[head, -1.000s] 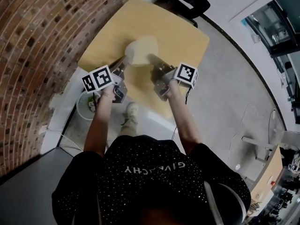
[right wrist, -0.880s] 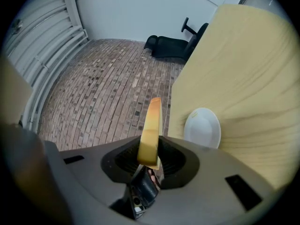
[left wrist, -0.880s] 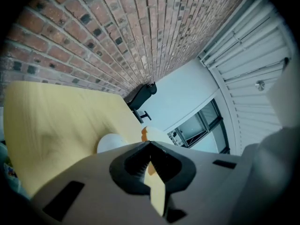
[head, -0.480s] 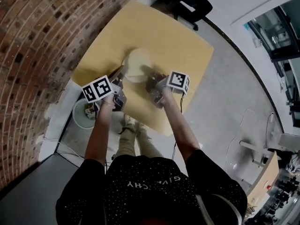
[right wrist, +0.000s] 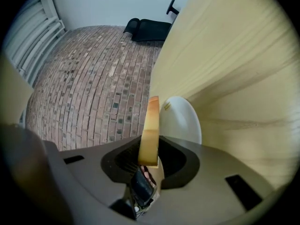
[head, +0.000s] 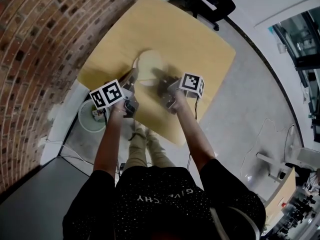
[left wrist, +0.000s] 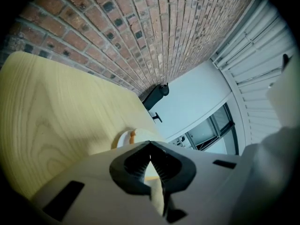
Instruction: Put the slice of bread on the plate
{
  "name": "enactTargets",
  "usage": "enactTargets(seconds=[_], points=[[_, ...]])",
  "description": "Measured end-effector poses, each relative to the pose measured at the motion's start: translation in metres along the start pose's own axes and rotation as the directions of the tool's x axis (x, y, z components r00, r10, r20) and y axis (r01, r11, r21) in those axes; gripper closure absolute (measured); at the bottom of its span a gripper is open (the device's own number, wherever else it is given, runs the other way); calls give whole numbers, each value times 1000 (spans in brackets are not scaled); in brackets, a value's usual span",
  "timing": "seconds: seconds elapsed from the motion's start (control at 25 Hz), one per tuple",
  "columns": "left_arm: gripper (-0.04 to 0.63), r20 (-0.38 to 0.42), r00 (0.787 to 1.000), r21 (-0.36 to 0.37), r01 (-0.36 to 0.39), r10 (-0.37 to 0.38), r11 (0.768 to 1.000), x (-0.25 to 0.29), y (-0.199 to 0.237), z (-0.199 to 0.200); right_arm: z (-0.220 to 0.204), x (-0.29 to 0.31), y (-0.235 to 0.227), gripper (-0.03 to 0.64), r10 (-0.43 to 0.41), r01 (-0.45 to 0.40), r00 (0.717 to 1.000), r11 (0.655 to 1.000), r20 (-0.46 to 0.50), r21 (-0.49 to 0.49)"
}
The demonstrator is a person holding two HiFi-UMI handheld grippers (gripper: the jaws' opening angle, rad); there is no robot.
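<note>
head view: my left claw (head: 133, 75) and right claw (head: 159, 76) reach side by side over the pale wooden tabletop (head: 170, 31) beside a red brick wall (head: 35, 44).

right gripper view: my right claw is clamped on the pale, golden-crusted slice of bread (right wrist: 151, 125), which stands on edge between the jaws. the round white plate (right wrist: 183, 118) lies on the tabletop just behind it.

left gripper view: my left claw's jaw tips meet. the plate's rim and a bit of orange crust show just past them. whether the tips nip the slice i cannot tell.
</note>
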State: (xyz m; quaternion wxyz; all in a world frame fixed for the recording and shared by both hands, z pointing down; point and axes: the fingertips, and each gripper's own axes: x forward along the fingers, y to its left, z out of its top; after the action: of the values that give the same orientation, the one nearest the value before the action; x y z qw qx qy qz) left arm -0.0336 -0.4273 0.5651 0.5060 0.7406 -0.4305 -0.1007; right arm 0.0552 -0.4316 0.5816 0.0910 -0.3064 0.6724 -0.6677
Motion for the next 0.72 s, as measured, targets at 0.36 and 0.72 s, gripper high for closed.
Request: enactTargets(seconds=[0.36, 0.72], points=[[586, -3, 1000, -10, -18, 18, 1000, 1, -2, -10, -11, 5, -13, 501, -185, 183, 981, 983, -64, -35], [586, 1, 1000, -13, -18, 18, 1000, 2, -8, -8, -8, 16, 7, 109, -316, 291, 948, 910, -40, -295]])
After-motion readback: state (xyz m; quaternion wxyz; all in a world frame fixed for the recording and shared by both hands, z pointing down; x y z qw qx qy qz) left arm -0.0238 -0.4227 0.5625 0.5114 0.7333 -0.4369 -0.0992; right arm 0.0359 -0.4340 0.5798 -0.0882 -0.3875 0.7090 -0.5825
